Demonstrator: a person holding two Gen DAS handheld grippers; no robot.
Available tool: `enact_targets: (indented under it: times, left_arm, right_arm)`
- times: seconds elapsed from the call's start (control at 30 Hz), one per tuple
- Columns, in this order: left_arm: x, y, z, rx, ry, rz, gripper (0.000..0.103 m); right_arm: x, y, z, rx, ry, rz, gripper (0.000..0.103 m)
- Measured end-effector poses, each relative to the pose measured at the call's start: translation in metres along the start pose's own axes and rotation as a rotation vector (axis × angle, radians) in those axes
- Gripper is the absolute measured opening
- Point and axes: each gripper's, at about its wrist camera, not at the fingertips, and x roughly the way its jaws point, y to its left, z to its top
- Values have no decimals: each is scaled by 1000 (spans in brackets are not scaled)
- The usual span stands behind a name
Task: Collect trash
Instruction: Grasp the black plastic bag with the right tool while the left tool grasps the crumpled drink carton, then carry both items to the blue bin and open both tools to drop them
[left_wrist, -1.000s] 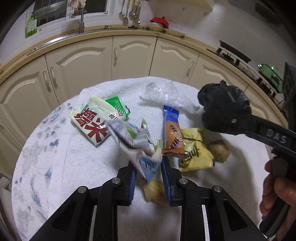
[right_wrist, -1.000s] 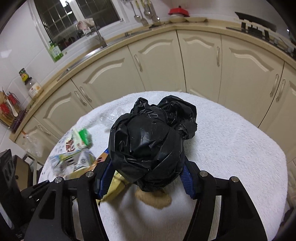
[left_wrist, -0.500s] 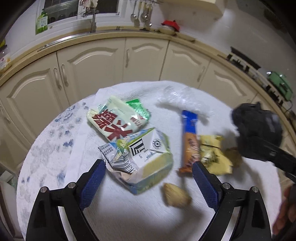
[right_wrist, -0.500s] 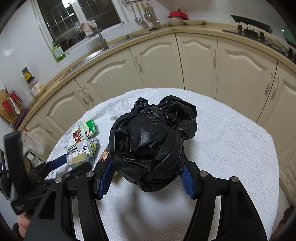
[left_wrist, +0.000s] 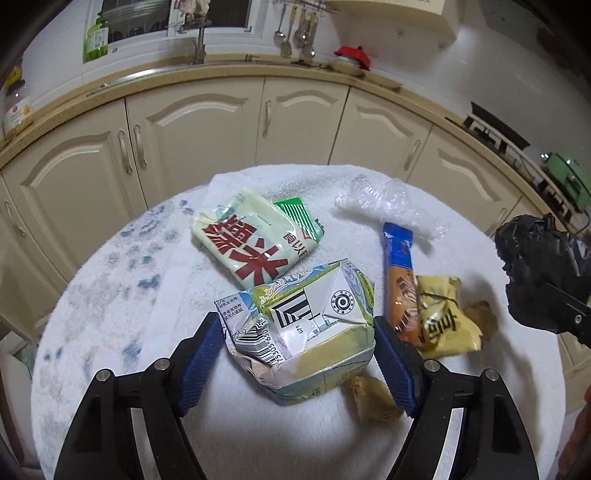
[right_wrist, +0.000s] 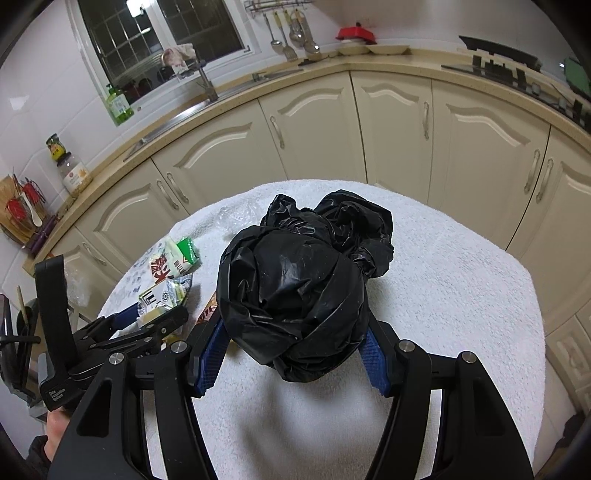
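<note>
A crumpled milk carton (left_wrist: 314, 325) lies on the white towel-covered round table (left_wrist: 110, 314). My left gripper (left_wrist: 295, 354) straddles it; its jaws are closing, and the blue pads (left_wrist: 201, 354) stand right at the carton's two sides. Around it lie a pale bag with red characters (left_wrist: 255, 243), a green packet (left_wrist: 299, 218), a blue-orange bar wrapper (left_wrist: 400, 280), a yellow wrapper (left_wrist: 443, 321), clear plastic (left_wrist: 388, 206) and brown crumpled lumps (left_wrist: 373, 402). My right gripper (right_wrist: 291, 354) is shut on a full black trash bag (right_wrist: 295, 280), held above the table at the right.
Cream kitchen cabinets (left_wrist: 192, 136) curve around the far side of the table, under a counter with a sink tap (right_wrist: 203, 79) and hanging utensils. A stove (right_wrist: 498, 62) is at the right. A hand (right_wrist: 55, 424) holds the left gripper's handle.
The left gripper let go of the carton, which dropped flat onto the towel; its jaws swung wide and now narrow around the carton's body. The black bag shifted right in the left wrist view.
</note>
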Motion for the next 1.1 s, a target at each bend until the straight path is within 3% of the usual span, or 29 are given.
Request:
enact_targets:
  times: [0.37,0.63,1.1]
  left_arm:
    - [-92,-22,-17,39,-115,-35,75]
    - [-162,-58,-41,125,-209,-107,75]
    - [-227,-144,-94,270,-271,-259,75]
  right_arm:
    - [-66,0,-15,7,-93,-7,64]
    - [-130,-3,-39,24,-183,-18,64]
    - [-238,-54,-94,106,-305,-106,64]
